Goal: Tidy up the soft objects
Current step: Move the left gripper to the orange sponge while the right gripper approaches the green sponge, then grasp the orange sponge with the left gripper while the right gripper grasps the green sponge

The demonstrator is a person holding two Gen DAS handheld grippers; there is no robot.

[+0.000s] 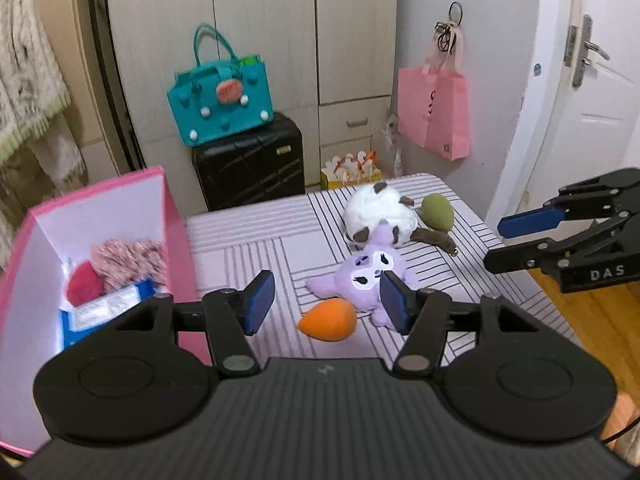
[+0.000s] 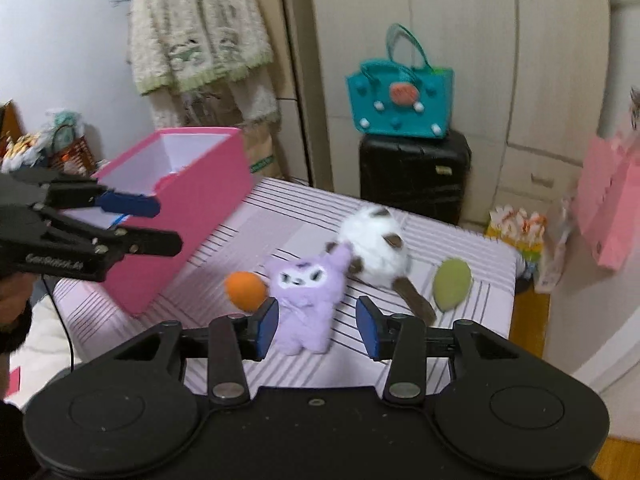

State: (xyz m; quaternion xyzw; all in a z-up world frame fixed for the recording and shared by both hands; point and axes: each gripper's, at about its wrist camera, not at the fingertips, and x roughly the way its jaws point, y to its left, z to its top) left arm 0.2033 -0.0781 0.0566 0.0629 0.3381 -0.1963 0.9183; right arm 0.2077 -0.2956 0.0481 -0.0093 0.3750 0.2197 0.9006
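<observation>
Striped bench (image 1: 260, 236) before wardrobe (image 1: 264, 20), suitcase (image 1: 248, 168), plush toys (image 2: 306, 296) and sponges (image 1: 328, 320) beside pink box (image 2: 192, 216), my left fingers (image 1: 326, 304) and right fingers (image 2: 318, 326) both wide open, empty, poised above purple plush.

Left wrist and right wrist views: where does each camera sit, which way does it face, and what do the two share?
Left wrist: sits behind the open left gripper, facing across the striped table at the orange sponge, purple plush and pink box; the right gripper enters at right.
Right wrist: sits behind the open right gripper, facing the purple plush and white plush; the left gripper enters at left.
Shared: both plushes, orange and green sponge, pink box, teal bag.
</observation>
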